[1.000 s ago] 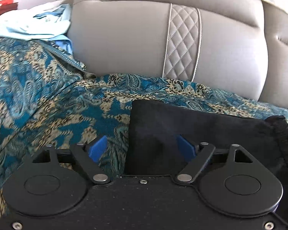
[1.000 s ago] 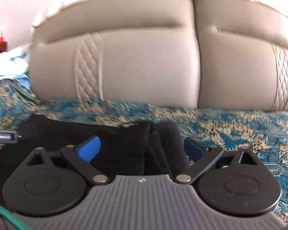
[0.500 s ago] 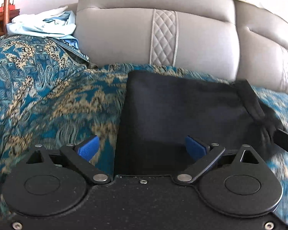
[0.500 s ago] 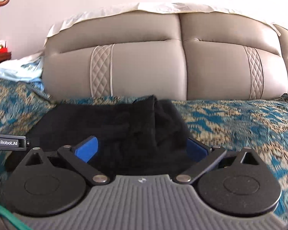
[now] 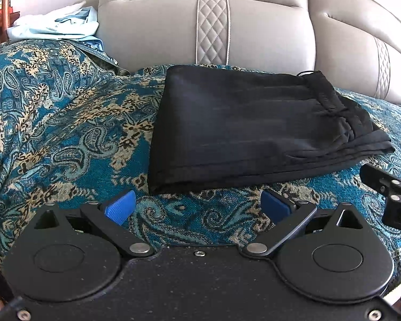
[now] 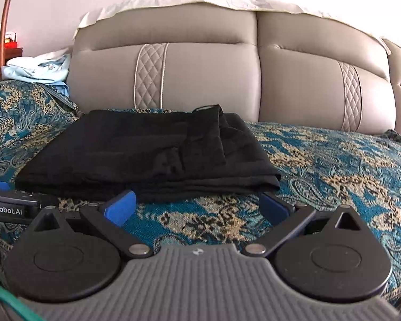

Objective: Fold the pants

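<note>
Fold judged complete: the black pants point(image 5: 243, 128) lie as a compact layered rectangle on the patterned bedspread point(image 5: 66, 123) just before the headboard point(image 5: 214, 26), with left gripper point(image 5: 197, 208) and right gripper point(image 6: 197, 208) both spread, empty, clear of the cloth's near edge.

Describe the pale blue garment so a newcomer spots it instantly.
Start at the padded grey headboard behind the teal paisley bedspread. Just off its left end lies the crumpled pale blue garment, up on a rise of the bedspread. Unlike the folded black pants mid-bed, it is light-coloured and unfolded.
</note>
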The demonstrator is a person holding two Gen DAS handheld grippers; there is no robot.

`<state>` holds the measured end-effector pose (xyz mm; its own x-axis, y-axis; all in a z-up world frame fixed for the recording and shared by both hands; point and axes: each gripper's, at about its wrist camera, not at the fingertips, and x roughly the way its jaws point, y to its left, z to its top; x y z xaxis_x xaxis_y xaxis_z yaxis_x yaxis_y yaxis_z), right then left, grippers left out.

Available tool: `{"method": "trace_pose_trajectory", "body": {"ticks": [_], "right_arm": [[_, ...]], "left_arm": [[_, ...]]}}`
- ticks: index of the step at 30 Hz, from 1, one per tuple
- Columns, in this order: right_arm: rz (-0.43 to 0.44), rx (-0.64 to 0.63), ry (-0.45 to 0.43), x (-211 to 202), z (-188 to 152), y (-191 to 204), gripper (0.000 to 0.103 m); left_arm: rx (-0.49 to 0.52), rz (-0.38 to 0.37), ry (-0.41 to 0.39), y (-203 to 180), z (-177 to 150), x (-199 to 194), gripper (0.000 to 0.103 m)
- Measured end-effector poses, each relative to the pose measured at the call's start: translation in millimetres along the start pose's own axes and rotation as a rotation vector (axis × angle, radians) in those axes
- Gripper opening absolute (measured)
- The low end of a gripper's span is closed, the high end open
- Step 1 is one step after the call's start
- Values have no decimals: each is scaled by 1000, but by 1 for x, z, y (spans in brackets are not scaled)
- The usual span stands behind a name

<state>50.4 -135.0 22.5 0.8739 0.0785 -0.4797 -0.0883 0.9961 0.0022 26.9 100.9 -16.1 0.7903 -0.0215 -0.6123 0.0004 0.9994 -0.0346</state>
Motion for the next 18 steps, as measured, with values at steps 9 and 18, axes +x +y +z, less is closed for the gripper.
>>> {"method": "trace_pose_trajectory", "body": {"ticks": [9,18], "right_arm": [[-37,-20,29,9,-10,2,103],[-37,-15,47,18,-15,5,103]], "left_arm": [[5,13,8,-3,5,9,102],[5,15,1,-3,6,14,102]]}}
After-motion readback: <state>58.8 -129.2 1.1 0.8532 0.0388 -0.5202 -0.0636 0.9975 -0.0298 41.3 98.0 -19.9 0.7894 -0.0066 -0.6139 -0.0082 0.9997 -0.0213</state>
